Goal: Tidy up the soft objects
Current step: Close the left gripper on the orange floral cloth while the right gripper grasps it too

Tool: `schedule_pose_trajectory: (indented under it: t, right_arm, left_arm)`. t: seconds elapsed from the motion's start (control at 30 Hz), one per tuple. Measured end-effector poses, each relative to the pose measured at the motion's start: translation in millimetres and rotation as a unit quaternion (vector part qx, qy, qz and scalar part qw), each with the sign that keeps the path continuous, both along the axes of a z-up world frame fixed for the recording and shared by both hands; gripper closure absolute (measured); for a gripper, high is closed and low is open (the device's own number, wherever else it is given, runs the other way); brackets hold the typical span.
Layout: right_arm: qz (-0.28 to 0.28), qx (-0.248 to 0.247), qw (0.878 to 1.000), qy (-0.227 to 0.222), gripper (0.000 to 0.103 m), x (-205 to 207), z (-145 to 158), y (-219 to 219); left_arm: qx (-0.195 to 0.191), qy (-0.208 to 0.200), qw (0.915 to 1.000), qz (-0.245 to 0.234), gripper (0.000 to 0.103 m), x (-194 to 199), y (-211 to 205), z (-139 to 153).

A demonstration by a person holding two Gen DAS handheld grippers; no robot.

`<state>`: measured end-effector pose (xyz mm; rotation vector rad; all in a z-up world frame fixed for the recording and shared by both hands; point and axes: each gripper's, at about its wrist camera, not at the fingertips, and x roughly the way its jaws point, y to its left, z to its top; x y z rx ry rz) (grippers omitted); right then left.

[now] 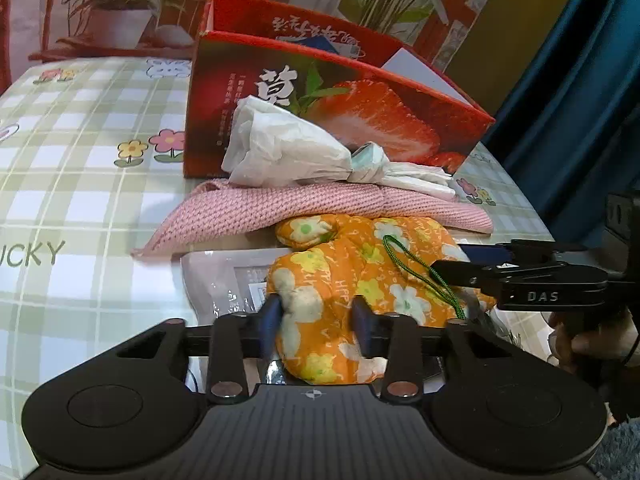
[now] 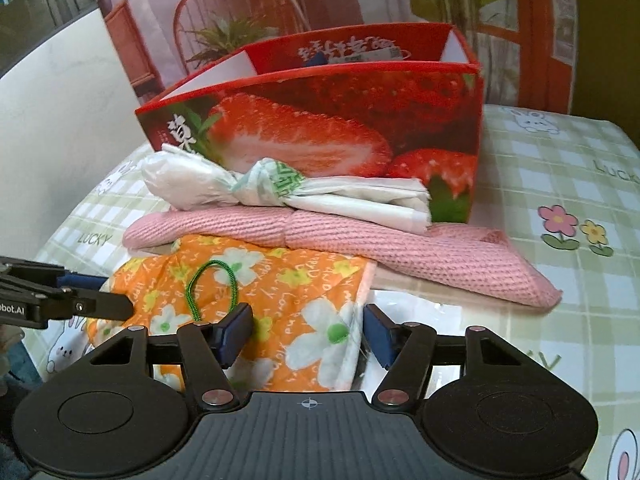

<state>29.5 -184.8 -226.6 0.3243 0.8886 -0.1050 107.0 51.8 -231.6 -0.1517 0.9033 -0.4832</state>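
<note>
Right gripper (image 2: 306,334) jaws clamp the orange floral pouch (image 2: 280,280); pink knit cloth (image 2: 360,240) and strawberry box (image 2: 320,120) lie behind on the counter (image 2: 560,184).

Beyond my counter (image 1: 80,160), covered in a green checked cloth with flowers, I see a backdrop printed with potted plants (image 1: 120,4) and a wicker chair (image 2: 236,16). A blue curtain (image 1: 580,92) hangs far right; a white wall (image 2: 60,92) stands left.

Bright, even light; strong fisheye bending at edges, slight blur.
</note>
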Motion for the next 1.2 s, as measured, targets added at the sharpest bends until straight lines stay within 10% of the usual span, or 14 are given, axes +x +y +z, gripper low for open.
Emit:
schedule_pose_trajectory:
  t: [0.2,0.53,1.2]
  right_arm:
    - [-0.008,0.015,1.0,-0.002,0.045,1.5,-4.6,-7.0]
    - [0.004,0.003,1.0,-0.028,0.087,1.6,21.7,-7.9]
    - [0.038,-0.051,0.983,-0.175,0.093,15.0,118.5,-10.9]
  left_arm:
    - [-0.011,0.01,0.9998,0.01,0.07,2.3,2.7,-3.8]
    - [-0.029,-0.03,0.9989,0.021,0.089,-1.2,10.3,20.3]
    - [-0.042,-0.155,0.9867,0.028,0.09,5.7,12.0,103.0]
